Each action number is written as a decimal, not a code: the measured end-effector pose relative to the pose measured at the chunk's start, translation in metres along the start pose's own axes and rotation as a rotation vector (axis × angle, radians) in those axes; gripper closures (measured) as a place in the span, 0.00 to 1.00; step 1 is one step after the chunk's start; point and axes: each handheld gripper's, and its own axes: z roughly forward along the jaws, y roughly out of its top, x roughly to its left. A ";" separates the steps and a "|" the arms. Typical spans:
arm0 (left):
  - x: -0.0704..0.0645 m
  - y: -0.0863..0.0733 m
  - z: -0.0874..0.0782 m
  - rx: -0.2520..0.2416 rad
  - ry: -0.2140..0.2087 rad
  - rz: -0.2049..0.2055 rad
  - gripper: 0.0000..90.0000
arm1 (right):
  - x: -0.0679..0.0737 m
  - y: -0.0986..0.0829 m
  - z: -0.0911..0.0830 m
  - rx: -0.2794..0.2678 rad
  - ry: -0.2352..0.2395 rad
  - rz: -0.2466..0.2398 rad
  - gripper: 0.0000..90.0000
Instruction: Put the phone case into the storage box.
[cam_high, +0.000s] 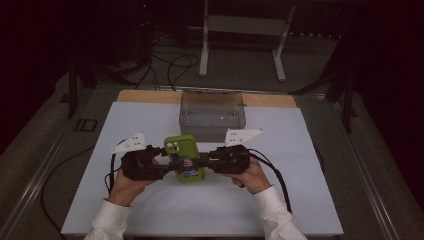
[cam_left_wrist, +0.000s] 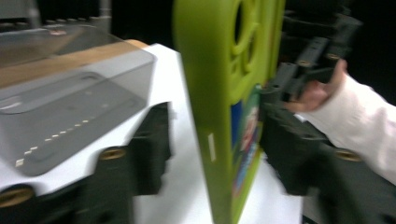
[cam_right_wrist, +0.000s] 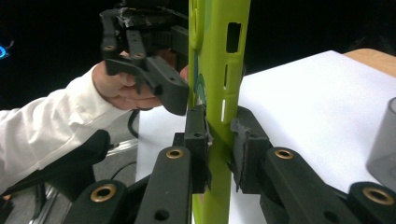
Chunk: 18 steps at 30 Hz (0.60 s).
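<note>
Phone case: a lime-green phone case (cam_high: 184, 157) sits just left of the high view's centre, held off the white mat (cam_high: 150, 210) between the two grippers, its back facing up.
Look: rounded corners, a raised camera block with round openings at its upper end, slots cut in its side edge, and a colourful sticker (cam_high: 188, 167) in blue, red and white on the lower half of the back.
Writing: none can be read; the sticker is too small and blurred.
Right gripper: the right gripper (cam_right_wrist: 220, 140) is clenched on the case, one black pad on each face, seen in the lower middle of its own view.
Left gripper: the left gripper (cam_high: 161, 159) reaches in at the case's left edge; in its own view the case (cam_left_wrist: 224, 107) stands edge-on between spread jaws, the left jaw clearly apart from it, the right jaw blurred, so I cannot tell whether it grips.
Hands: each hand (cam_high: 127, 187) wraps its gripper from below, white sleeves entering from the bottom edge.
Box: a clear plastic box (cam_high: 212, 116) stands on the mat just above the case.
Table: a wooden edge (cam_high: 145, 96) shows beyond the mat.
</note>
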 end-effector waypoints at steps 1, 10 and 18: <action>0.000 0.000 -0.001 -0.004 0.010 -0.002 0.38 | 0.000 0.000 -0.001 0.000 -0.008 0.002 0.87; -0.002 -0.002 -0.011 -0.027 0.171 0.009 0.12 | 0.002 0.002 -0.004 0.011 -0.064 0.002 0.87; -0.007 -0.006 -0.020 -0.036 0.334 0.059 0.00 | 0.005 0.007 -0.008 0.009 -0.125 -0.002 0.87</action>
